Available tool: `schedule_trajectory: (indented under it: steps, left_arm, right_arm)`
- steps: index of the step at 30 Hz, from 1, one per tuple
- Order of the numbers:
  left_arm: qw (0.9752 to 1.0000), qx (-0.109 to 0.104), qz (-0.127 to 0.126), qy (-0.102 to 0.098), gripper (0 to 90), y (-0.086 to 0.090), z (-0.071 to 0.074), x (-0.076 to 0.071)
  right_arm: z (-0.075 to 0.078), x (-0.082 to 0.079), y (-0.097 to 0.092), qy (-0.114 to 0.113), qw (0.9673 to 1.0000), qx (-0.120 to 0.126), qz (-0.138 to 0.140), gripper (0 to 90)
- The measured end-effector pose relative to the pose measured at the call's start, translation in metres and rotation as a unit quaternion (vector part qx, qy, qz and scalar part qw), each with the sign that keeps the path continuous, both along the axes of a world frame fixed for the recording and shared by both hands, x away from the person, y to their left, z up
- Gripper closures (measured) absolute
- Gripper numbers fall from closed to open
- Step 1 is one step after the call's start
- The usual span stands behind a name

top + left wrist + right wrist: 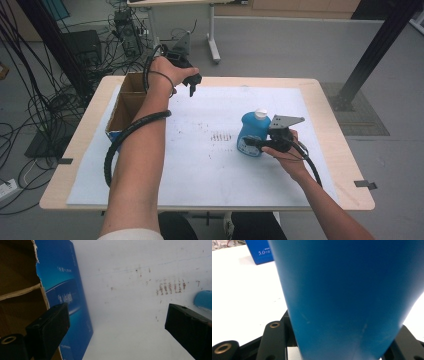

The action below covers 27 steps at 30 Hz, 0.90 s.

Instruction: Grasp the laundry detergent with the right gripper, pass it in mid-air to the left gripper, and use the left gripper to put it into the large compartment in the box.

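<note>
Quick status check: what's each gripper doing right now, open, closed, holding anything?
Left gripper: open, nothing between the jaws, beside the cardboard box.
Right gripper: closed on the blue bottle.

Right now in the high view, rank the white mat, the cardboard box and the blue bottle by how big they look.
1. White mat, largest by far.
2. Cardboard box, partly hidden behind the left forearm.
3. Blue bottle, smallest.

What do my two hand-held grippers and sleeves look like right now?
Both are black: the left hand-held gripper trails a thick ribbed black cable, and the right hand-held gripper carries a grey three-cornered plate and its own black cable. A white sleeve edge shows on the left arm.
</note>
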<state>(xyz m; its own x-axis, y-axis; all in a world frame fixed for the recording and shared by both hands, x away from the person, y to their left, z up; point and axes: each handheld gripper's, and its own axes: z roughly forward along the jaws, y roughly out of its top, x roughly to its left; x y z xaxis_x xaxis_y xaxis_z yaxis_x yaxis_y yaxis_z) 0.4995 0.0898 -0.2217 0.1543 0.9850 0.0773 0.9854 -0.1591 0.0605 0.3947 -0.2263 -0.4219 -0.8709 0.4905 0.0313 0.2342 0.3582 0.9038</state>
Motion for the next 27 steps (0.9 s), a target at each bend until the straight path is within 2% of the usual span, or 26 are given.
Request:
schedule_trajectory:
  steps: [10, 18, 22, 27]
  left_arm:
    - [0.9999, -0.005, -0.012, -0.009, 7.1, 0.000, 0.006, -0.001]
    - [0.9993, -0.004, -0.035, -0.013, 6.9, 0.001, 0.014, -0.002]
    - [0.9988, -0.005, -0.046, -0.015, 6.7, 0.001, 0.020, -0.004]
    - [0.9974, -0.004, -0.070, -0.020, 6.5, 0.004, 0.032, -0.007]
  right_arm:
    - [0.002, 0.001, 0.002, 0.009, 0.9999, -0.003, -0.004, 45.2]
    - [0.009, 0.000, 0.007, 0.013, 0.9997, -0.019, -0.004, 45.1]
    - [0.023, -0.001, 0.011, 0.011, 0.9995, -0.030, -0.007, 45.0]
    - [0.044, 0.000, 0.016, 0.017, 0.9994, -0.029, -0.010, 44.9]
